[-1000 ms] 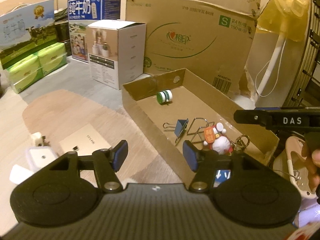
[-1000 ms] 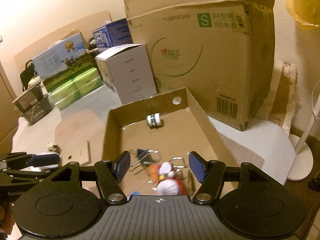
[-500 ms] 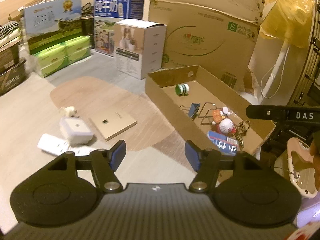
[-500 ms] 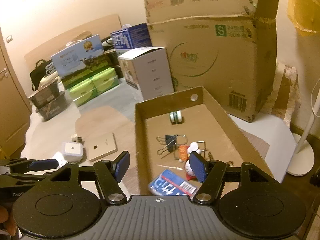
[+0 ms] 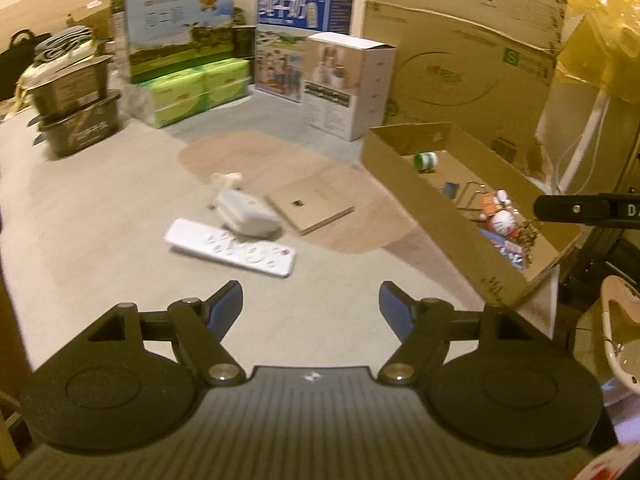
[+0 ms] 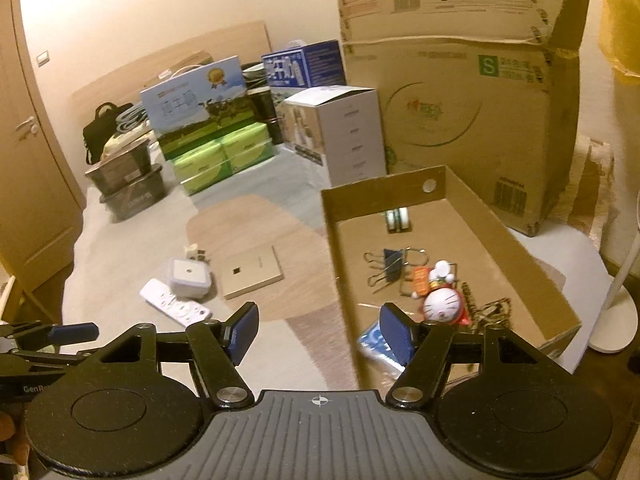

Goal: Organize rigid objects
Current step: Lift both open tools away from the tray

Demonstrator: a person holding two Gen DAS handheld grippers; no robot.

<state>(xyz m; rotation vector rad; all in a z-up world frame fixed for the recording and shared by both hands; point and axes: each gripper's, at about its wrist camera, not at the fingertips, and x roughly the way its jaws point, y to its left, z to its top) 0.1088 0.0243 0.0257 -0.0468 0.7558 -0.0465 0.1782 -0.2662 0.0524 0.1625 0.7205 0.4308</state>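
Note:
A shallow cardboard tray (image 5: 436,200) (image 6: 336,248) holds a green-capped bottle (image 6: 398,220), a binder clip (image 6: 390,264), a Doraemon figure (image 6: 440,304), keys (image 6: 492,312) and a blue packet (image 6: 374,344). On the floor to its left lie a white remote (image 5: 230,248) (image 6: 174,308), a white square charger (image 5: 246,214) (image 6: 188,278), a small white plug (image 5: 226,178) and a flat tan box (image 5: 310,208) (image 6: 250,272). My left gripper (image 5: 311,310) is open and empty above bare floor. My right gripper (image 6: 319,332) is open and empty over the tray's near left wall.
A big cardboard box (image 6: 460,92), a white carton (image 5: 348,84), milk cartons (image 5: 180,40), green tissue packs (image 5: 192,92) and dark bins (image 5: 76,120) line the back. A fan stand (image 6: 616,304) is at the right, a door (image 6: 24,160) at the left.
Both grippers have pulled back and up from the tray, still open. The left view has swung left, bringing the remote, charger and tan box into the middle.

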